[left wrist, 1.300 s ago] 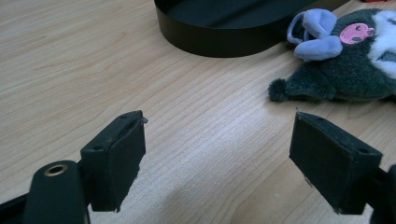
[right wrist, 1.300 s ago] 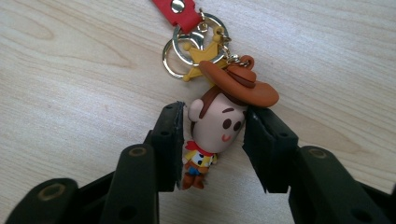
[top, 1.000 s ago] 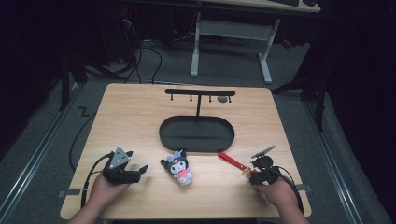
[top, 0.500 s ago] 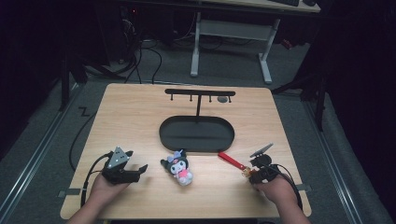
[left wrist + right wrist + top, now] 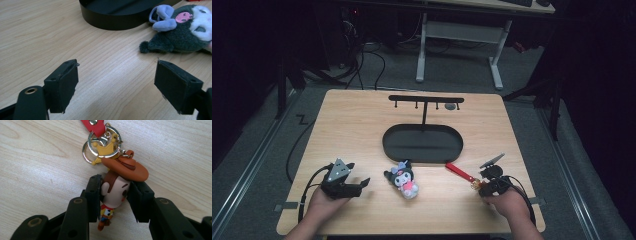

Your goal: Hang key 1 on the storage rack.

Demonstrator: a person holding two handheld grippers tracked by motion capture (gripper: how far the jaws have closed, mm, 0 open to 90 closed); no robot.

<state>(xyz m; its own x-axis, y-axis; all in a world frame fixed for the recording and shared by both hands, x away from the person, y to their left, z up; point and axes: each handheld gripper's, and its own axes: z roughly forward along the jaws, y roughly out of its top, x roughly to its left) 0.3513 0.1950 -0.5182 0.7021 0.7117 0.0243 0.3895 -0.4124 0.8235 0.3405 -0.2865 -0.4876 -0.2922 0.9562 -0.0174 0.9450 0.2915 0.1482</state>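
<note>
Tabletop [image 5: 362,125] of pale wood grain, flat and matte, carries everything; it lies directly under both claws. Black oval tray [image 5: 422,145], shallow-walled and smooth, sits ahead of both claws and between them, with a thin black T-shaped hook stand [image 5: 426,100] rising from its far edge; judged, the stand is there to take hanging items, so the keychain is likely bound for one of its pegs. Plush toy [image 5: 185,35], dark fuzzy body with white face, lilac ears and a pink patch, lies on its side just ahead and to the right of the left claw [image 5: 116,85]; that claw is released, jaws spread wide over bare wood, nothing between them, apparently parked in waiting. Right claw [image 5: 116,200] is clenched on the cowboy figure [image 5: 116,191] of the keychain, pads pressing either side of the smooth moulded head below the brown hat; judged, the head gives the firmest purchase while leaving the rings free. Beyond the jaw tips lie the yellow star charm [image 5: 105,151], the thin metal rings [image 5: 87,153] and the glossy red strap [image 5: 460,172], trailing flat on the wood toward the tray.
</note>
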